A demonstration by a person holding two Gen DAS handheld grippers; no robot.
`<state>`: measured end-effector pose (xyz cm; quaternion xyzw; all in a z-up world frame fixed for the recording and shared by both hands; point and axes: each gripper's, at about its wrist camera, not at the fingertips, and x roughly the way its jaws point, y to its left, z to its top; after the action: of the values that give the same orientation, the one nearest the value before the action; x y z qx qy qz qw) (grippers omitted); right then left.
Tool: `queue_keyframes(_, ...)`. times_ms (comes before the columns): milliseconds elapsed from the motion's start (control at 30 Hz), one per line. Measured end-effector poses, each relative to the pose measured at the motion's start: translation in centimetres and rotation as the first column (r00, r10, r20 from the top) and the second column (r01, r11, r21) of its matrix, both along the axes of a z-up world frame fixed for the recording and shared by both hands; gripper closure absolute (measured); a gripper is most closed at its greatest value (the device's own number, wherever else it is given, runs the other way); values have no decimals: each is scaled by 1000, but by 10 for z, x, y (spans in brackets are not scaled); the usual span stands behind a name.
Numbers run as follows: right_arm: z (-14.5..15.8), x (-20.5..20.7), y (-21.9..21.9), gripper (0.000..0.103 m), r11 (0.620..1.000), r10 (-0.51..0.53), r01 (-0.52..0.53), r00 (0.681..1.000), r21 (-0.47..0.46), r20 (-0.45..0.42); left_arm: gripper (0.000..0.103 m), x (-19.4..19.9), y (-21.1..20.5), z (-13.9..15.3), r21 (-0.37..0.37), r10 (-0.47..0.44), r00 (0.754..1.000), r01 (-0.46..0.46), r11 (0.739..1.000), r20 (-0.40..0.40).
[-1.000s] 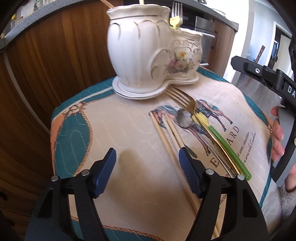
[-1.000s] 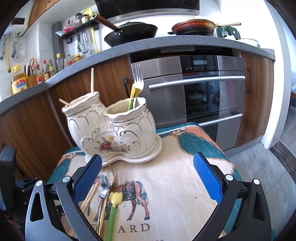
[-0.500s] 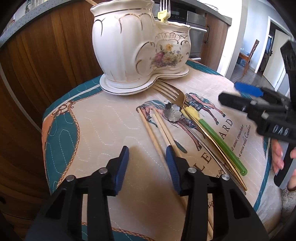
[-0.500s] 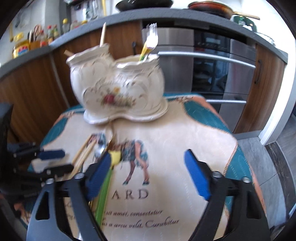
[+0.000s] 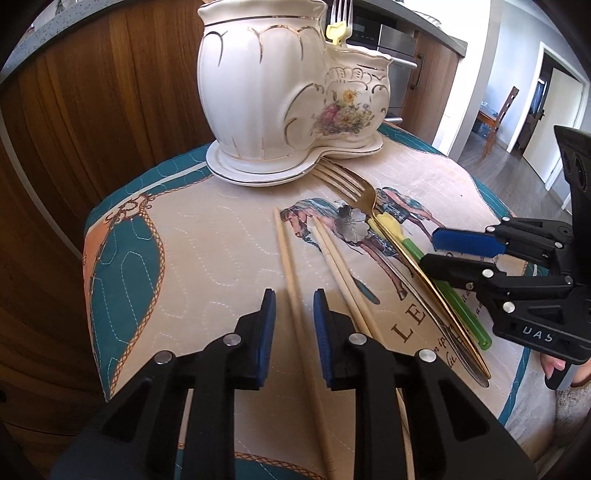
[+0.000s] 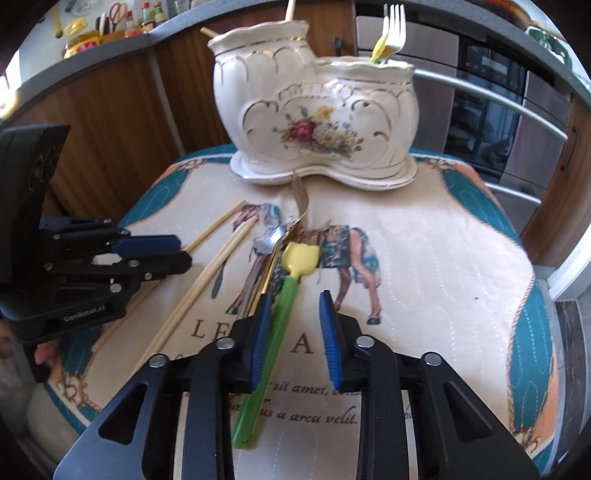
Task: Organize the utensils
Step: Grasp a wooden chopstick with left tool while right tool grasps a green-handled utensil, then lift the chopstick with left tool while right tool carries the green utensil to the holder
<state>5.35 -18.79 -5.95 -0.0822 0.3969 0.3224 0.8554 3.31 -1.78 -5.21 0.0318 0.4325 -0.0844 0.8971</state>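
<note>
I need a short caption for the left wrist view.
Left hand-held gripper straddles a wooden chopstick on the quilted mat, near the ceramic holder.

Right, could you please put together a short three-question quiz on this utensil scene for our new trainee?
1. True or false: a single chopstick lies between the left gripper's fingers.
2. Which utensil sits between the right gripper's fingers? A) gold fork B) green-handled utensil C) chopstick
3. Fill in: a fork stands in the ceramic holder's ____ compartment, as the right wrist view shows it.

Key:
1. True; the fingers straddle it but have not closed.
2. B, the green-handled utensil; the gold fork lies just left of it.
3. Right, the lower one.
</note>
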Motion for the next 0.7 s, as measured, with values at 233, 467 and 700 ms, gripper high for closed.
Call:
queue_keyframes(233,3,1,-1,93,1000,2,-1,1000,-28,10,98,-1,-3,2,19,-45,999,45,999,-29)
queue_keyframes(467,6,-8,-12,92,984,109,-108,994,-139,4,98,-21,-8,9,54,-144,988,147,988,-60)
queue_keyframes(700,1,-6,-14,72,985,87,-87,996,-148,-7,98,-19,-3,1,43,-128,988,131,990,-82)
